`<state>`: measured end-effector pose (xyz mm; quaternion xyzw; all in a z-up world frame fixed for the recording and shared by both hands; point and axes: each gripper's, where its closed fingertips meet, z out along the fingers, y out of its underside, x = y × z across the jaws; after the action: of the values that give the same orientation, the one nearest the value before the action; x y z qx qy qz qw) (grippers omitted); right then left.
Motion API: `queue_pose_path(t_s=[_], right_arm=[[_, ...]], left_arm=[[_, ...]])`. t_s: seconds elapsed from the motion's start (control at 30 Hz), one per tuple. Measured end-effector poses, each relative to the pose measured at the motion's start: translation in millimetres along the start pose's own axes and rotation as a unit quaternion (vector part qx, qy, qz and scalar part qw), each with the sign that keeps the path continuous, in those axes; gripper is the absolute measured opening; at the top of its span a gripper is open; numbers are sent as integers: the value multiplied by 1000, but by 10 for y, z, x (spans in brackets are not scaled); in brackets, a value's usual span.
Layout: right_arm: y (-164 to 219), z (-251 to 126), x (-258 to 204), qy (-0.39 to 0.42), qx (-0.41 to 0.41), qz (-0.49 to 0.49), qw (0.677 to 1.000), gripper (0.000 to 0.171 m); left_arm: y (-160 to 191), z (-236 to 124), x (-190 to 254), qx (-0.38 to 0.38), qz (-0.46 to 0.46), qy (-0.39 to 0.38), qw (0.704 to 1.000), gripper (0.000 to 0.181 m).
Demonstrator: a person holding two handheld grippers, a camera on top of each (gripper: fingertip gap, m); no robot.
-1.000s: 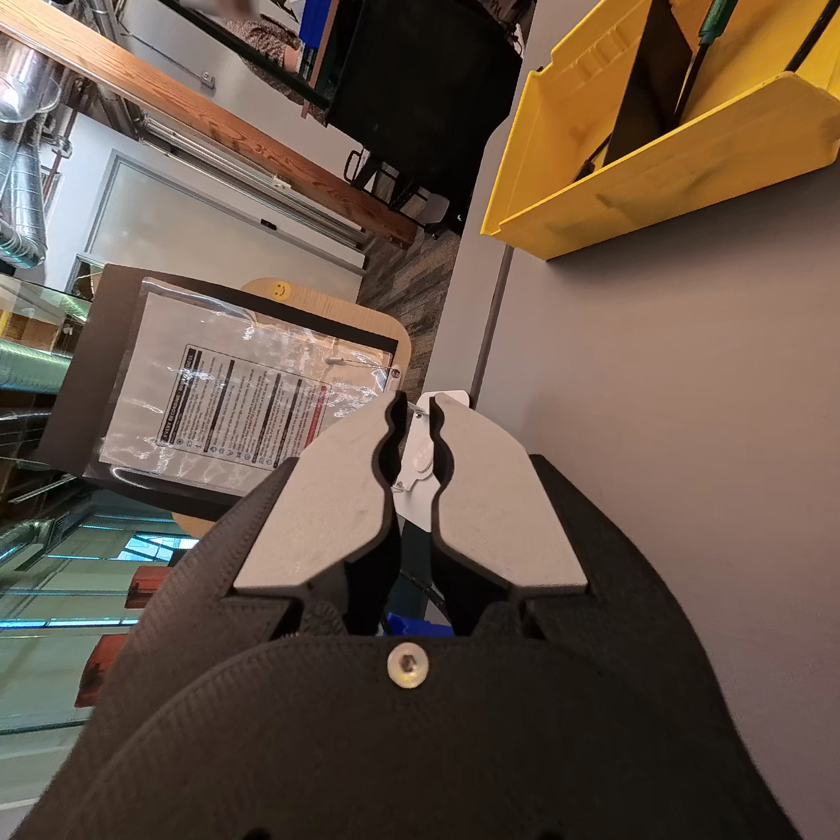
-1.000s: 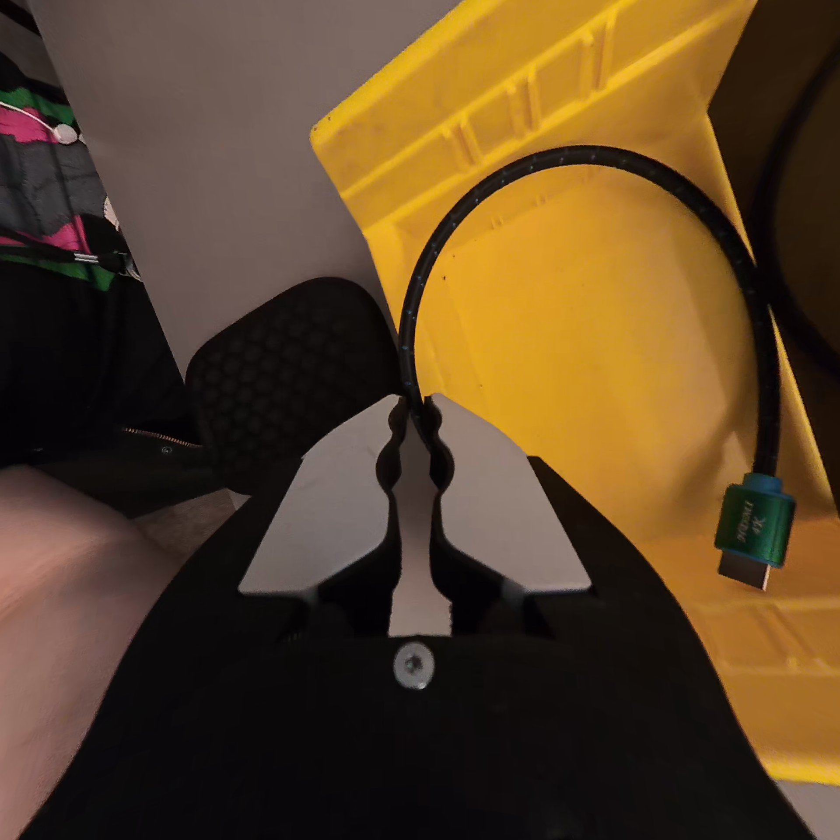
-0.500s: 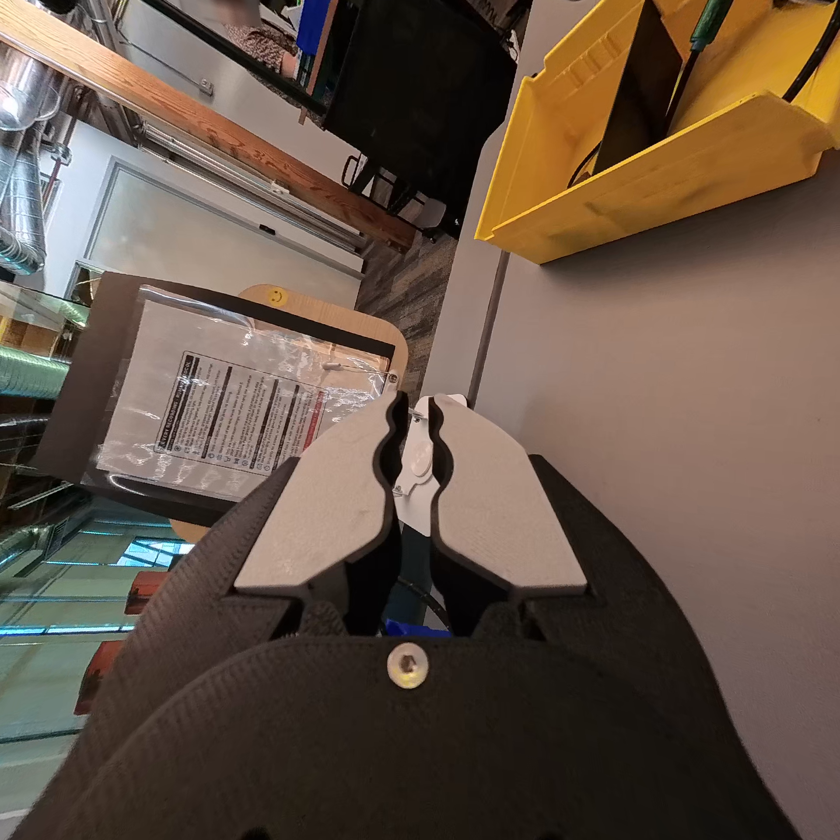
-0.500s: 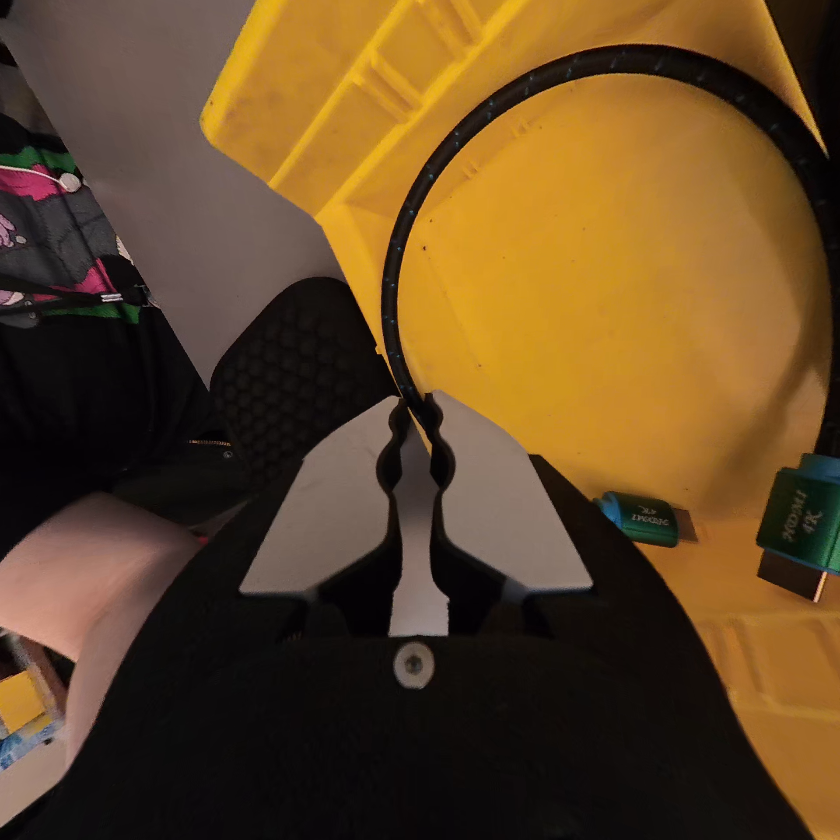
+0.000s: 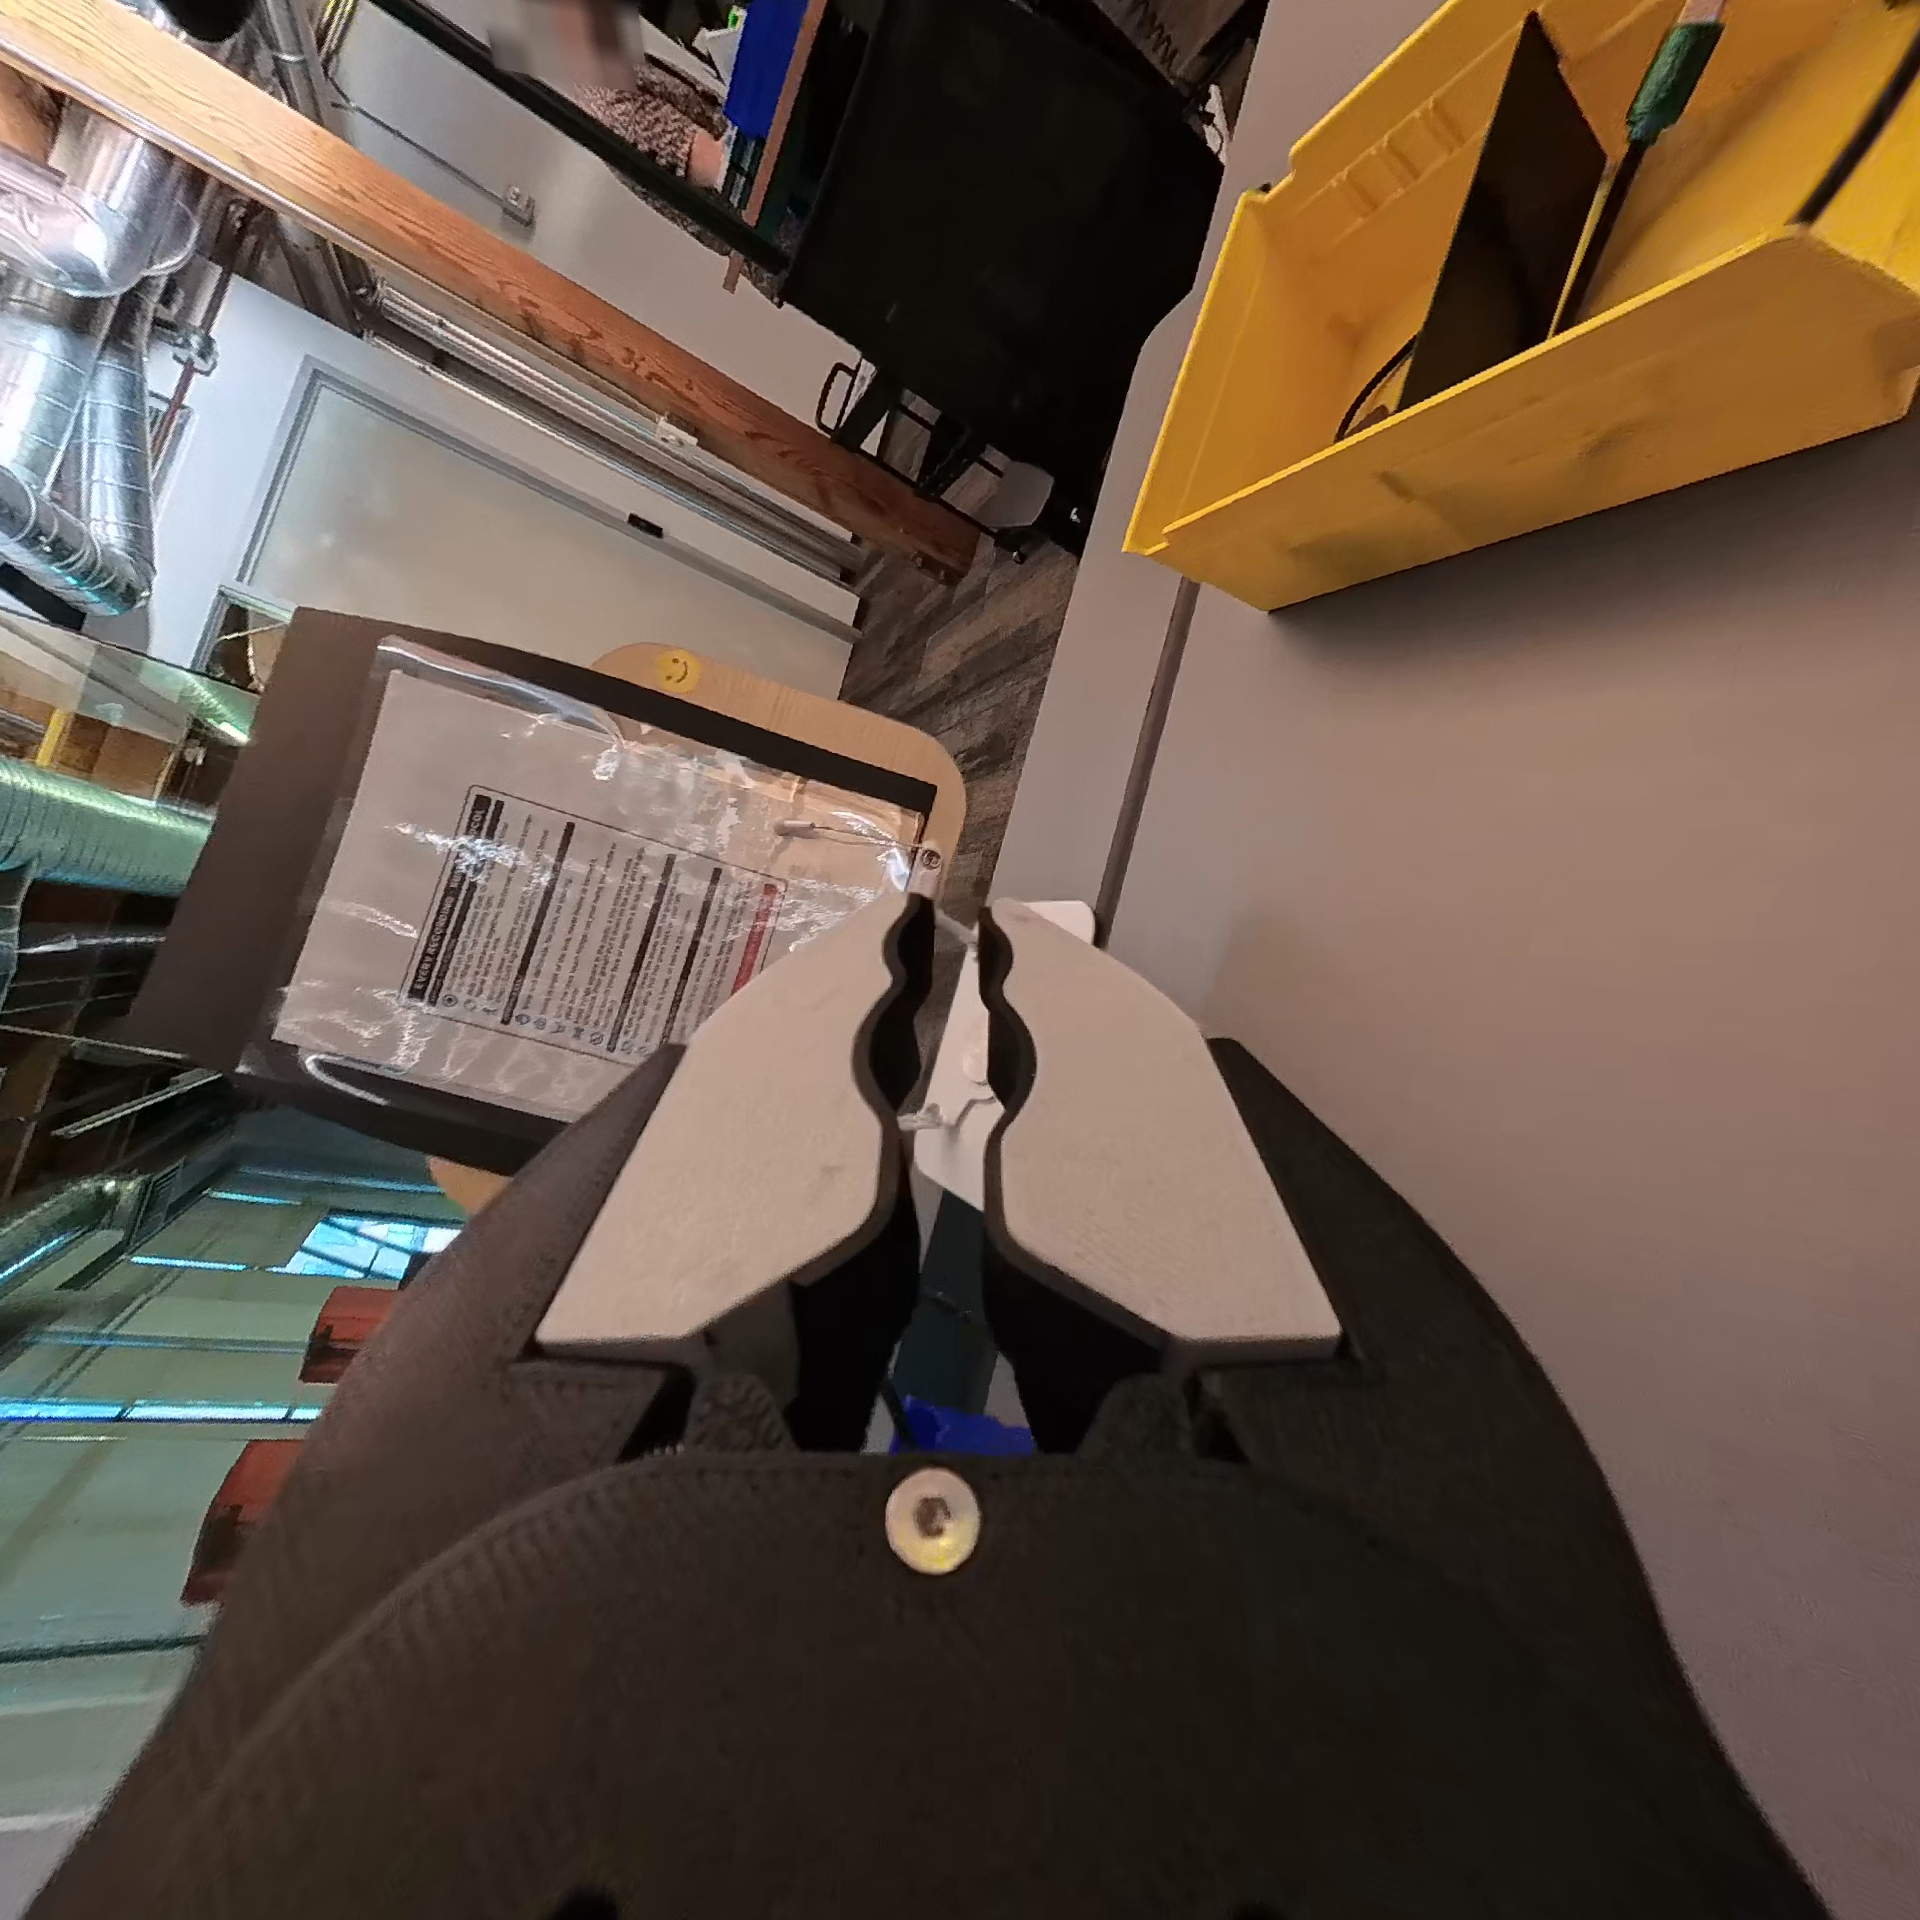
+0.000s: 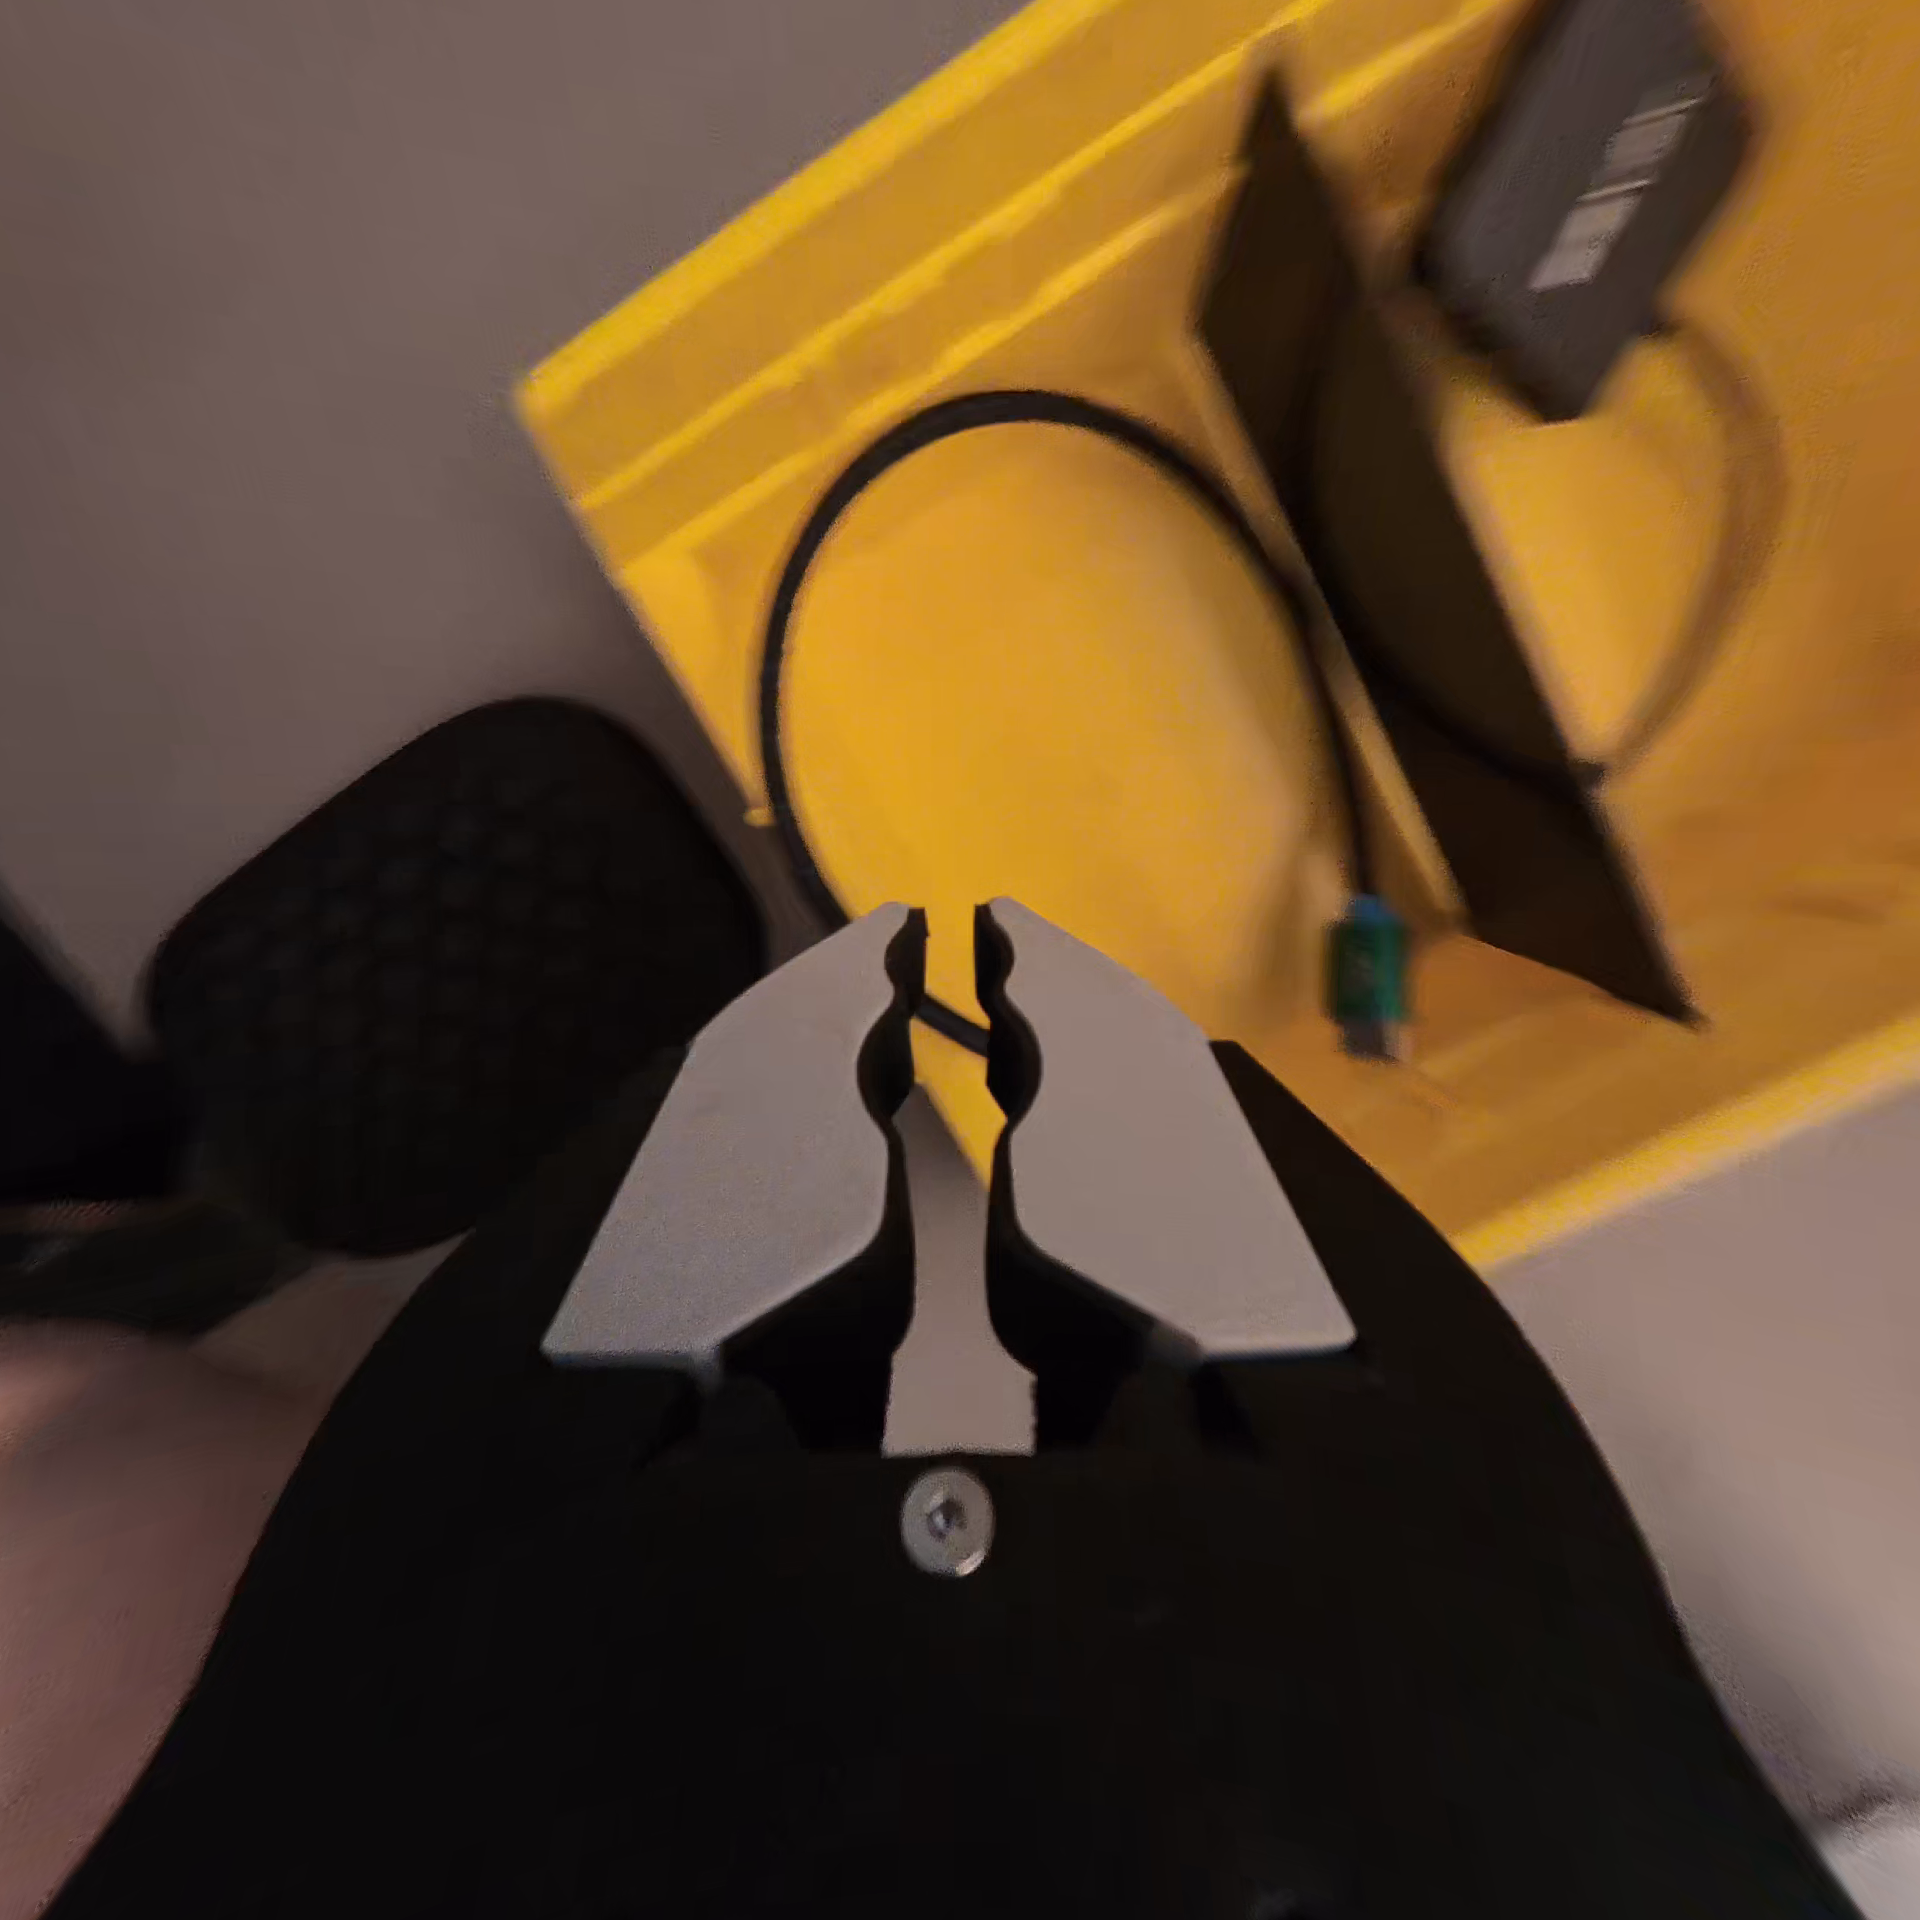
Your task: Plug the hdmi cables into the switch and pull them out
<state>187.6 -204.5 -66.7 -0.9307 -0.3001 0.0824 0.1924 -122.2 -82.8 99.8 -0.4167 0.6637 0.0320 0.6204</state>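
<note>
In the right wrist view a black braided HDMI cable [image 6: 997, 400] lies in a loop on the floor of the yellow bin [image 6: 1039, 727], its green connector [image 6: 1366, 971] beside a black divider [image 6: 1455, 727]. A dark grey switch box [image 6: 1590, 187] lies past the divider, blurred. My right gripper [image 6: 951, 914] hovers above the bin's near wall. Its jaws stand a narrow gap apart with nothing between them, and the cable runs crosswise beneath them. My left gripper [image 5: 951, 920] is nearly closed and empty, beside the table edge. The bin [image 5: 1558, 416] is at upper right there, with a green connector [image 5: 1673, 73] sticking up.
The bin stands on a grey table [image 5: 1558, 1039]. The left gripper's black body [image 6: 447, 966] sits just left of the bin, with a person's arm [image 6: 104, 1455] below it. A dark board with a plastic-sleeved sheet [image 5: 582, 935] stands off the table's far edge.
The right gripper has let go of the cable and pulled back from the bin. The cable and its connector now lie farther off. The left gripper has barely moved.
</note>
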Motion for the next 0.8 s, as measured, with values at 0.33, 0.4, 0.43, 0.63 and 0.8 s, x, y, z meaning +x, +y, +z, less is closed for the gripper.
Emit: queue_pose_path(t_s=[0.33,0.4,0.43,0.63,0.8], right_arm=[[682,-280,880,253,-16,179,951,40],[723,-159,853,240,-29,176,954,27],[727,-135,880,248,-31,173,953,29],[772,-94,981,248,-34,197,948,27],[701,-308,1002,327,-31,178,928,46]], left_arm=[[781,-570,-742,-79,-125,-90,985,20],[1023,-712,-836,-106,-135,-105,980,22],[1138,-773,-867,-118,-136,-112,977,23],[1855,-1016,-931,-207,-202,-121,949,27],[2437,-1053,-769,-261,-277,-78,922,38]])
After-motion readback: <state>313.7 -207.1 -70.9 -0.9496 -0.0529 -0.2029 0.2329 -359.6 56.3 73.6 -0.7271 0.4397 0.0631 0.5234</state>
